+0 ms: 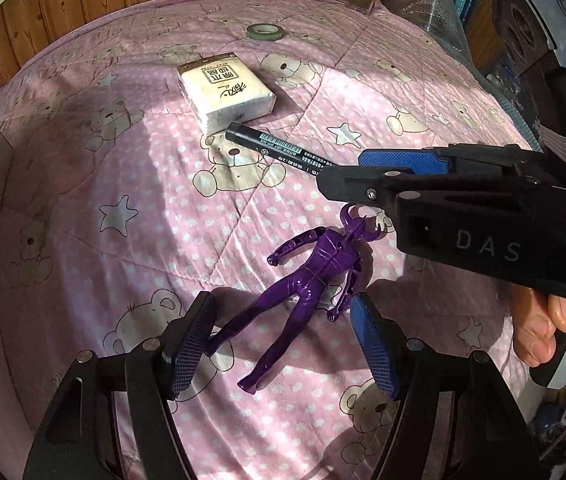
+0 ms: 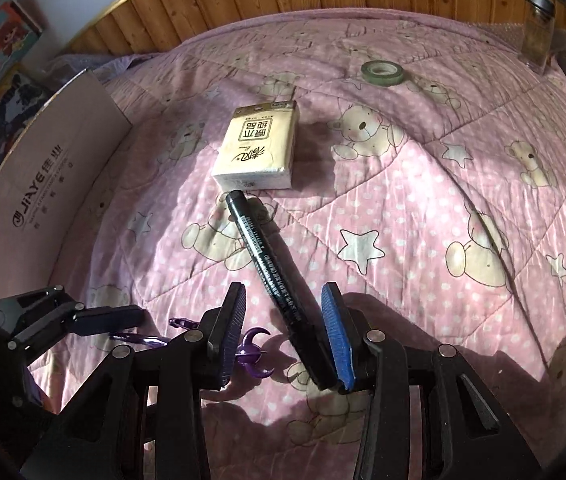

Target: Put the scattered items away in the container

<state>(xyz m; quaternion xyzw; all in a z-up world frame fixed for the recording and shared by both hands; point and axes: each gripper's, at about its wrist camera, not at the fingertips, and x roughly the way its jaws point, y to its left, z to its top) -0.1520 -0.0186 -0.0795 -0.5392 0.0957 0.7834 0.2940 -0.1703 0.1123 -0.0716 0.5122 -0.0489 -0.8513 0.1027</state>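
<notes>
Reaching low over the pink bear-print quilt (image 1: 123,168), both grippers are lining up on separate items, and neither has closed yet. The left gripper (image 1: 279,344) stands wide open, its pads straddling the legs of the purple toy figure (image 1: 315,276), which lies flat on the cloth with its horned head toward the other tool; one foot is close to the left pad, though whether they touch I cannot tell. The right gripper (image 2: 289,334) is likewise spread, with the black marker (image 2: 271,264) lying between its fingers, the near end just beside the blue right-hand pad and the far end pointing at the tissue pack (image 2: 259,148). A tape roll (image 2: 383,73) and a glass jar (image 2: 539,36) wait farther back. I judge this to be the grasp stage — the next move calls for squeezing each pair shut, then carrying both loads left to the cardboard box (image 2: 63,176), whose flap stands at the quilt's edge.
</notes>
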